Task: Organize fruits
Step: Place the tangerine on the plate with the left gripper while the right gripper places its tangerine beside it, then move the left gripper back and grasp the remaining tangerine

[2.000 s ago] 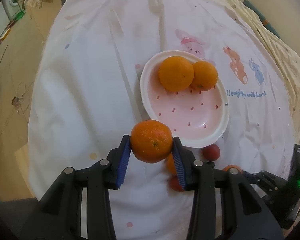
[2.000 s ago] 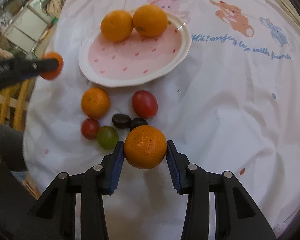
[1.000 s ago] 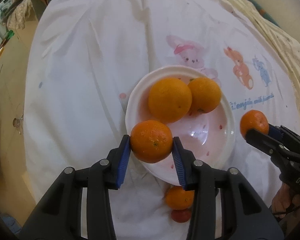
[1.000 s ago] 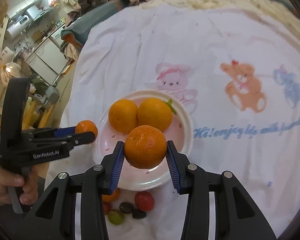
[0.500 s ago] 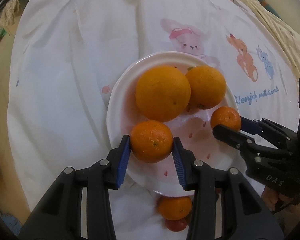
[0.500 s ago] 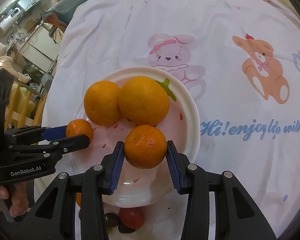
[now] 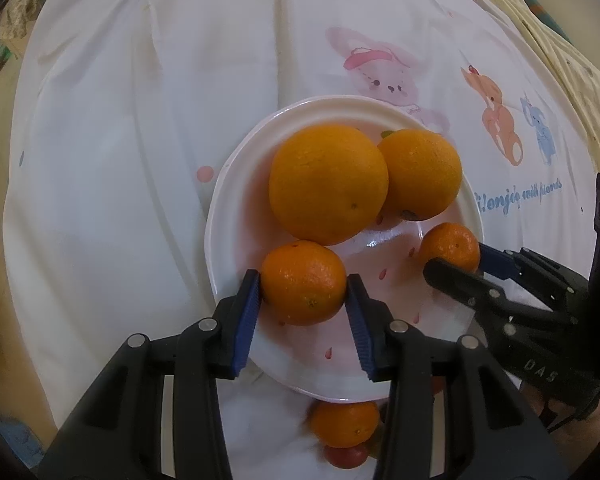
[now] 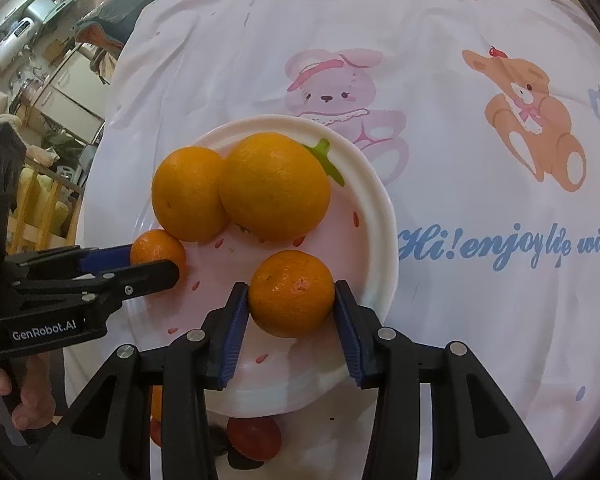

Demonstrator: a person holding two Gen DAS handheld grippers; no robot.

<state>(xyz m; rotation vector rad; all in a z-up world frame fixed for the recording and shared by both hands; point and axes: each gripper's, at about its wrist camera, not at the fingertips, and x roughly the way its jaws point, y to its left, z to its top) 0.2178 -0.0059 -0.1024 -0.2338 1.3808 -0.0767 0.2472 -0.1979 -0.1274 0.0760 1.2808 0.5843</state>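
Two seconds back I held my mandarins off to the near side of the plate (image 7: 220, 240). Now my left gripper (image 7: 304, 300) and right gripper (image 8: 290, 312) have come down over its pink bowl, beside the two big oranges (image 7: 328, 188).

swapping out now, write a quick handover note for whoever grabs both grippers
Left gripper: shut on a small orange, low over the plate.
Right gripper: shut on another small orange, also over the plate.
Done: two large oranges sit in the plate.
Left: release both; one orange, a red fruit and other small fruits partly hidden below the plate remain on the cloth.
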